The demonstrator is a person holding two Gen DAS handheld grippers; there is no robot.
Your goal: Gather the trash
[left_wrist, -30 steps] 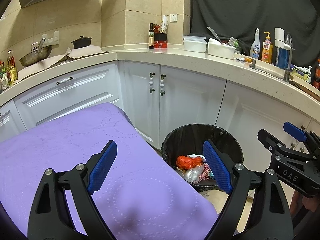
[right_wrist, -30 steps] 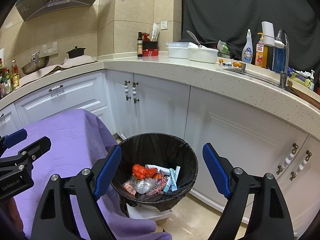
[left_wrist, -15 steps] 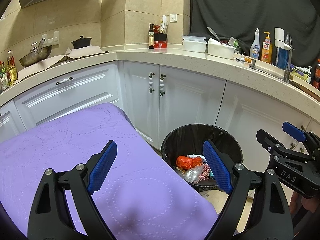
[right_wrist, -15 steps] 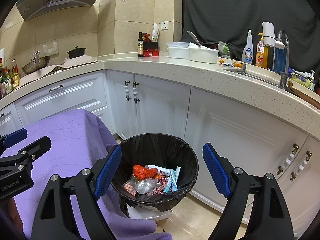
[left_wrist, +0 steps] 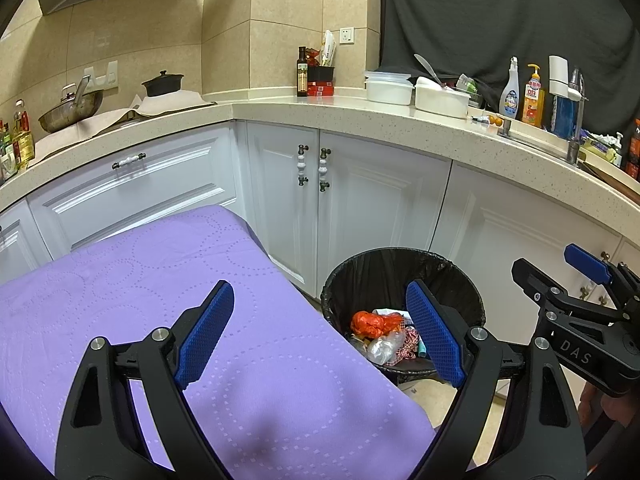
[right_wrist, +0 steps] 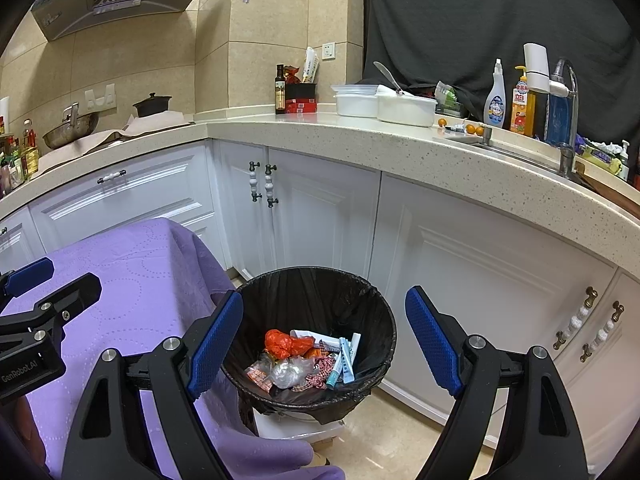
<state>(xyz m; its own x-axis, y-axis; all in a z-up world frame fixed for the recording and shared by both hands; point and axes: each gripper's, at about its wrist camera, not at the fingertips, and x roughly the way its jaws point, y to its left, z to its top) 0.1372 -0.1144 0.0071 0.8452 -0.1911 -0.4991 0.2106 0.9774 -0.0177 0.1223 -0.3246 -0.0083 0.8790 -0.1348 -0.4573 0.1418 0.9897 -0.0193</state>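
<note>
A: Both claws released, nothing between the pads. Left gripper (left_wrist: 320, 334) over the purple cloth (left_wrist: 120, 300), right gripper (right_wrist: 324, 340) over the bin (right_wrist: 372, 304).

B: Bin position?

A: On the floor, just beside the cloth's edge, before the white cabinets (right_wrist: 320, 216). Black liner. Trash (right_wrist: 304, 360) in the bottom: orange wrapper, clear plastic, small packets.
</note>
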